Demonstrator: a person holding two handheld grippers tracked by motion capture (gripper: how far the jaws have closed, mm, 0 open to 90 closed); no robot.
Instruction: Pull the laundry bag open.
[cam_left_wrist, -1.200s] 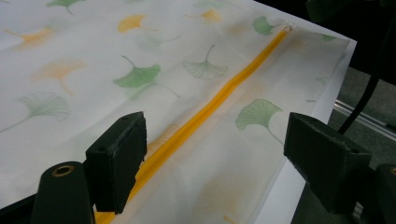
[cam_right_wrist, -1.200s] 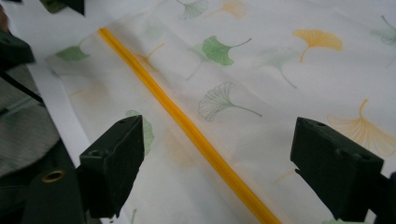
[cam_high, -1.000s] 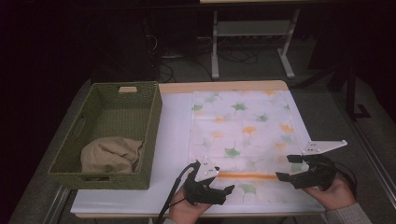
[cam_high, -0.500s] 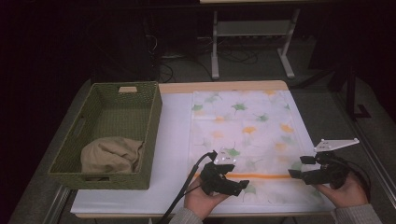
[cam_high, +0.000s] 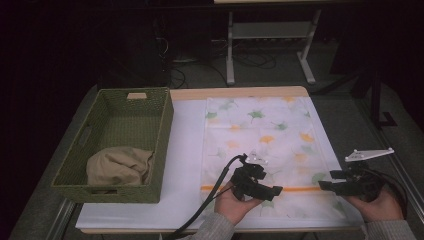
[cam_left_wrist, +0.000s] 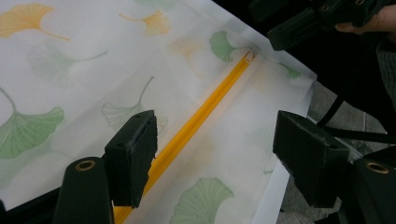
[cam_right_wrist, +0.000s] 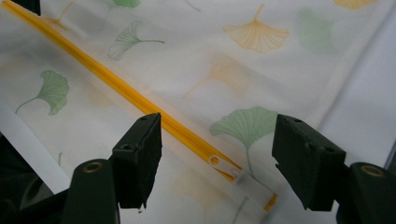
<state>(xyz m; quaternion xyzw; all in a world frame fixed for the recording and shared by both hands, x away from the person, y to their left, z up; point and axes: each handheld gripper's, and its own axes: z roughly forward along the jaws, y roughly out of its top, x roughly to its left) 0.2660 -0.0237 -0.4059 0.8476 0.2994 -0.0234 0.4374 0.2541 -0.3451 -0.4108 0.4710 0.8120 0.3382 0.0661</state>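
Both tools wide, empty: left tool (cam_left_wrist: 215, 154), right tool (cam_right_wrist: 217, 158) closing, over zipper (cam_right_wrist: 140, 100)

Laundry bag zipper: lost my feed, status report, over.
Left tongs open over the orange zipper, nothing gripped. Right tongs just closing, still open around the zipper pull. Laundry bag flat on the table. Nothing in the way.

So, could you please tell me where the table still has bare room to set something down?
A bare white strip runs between the green basket and the leaf-print bag. The basket's far half is free; a beige cloth fills its near corner. The near edge is crowded by the left gripper and right gripper.
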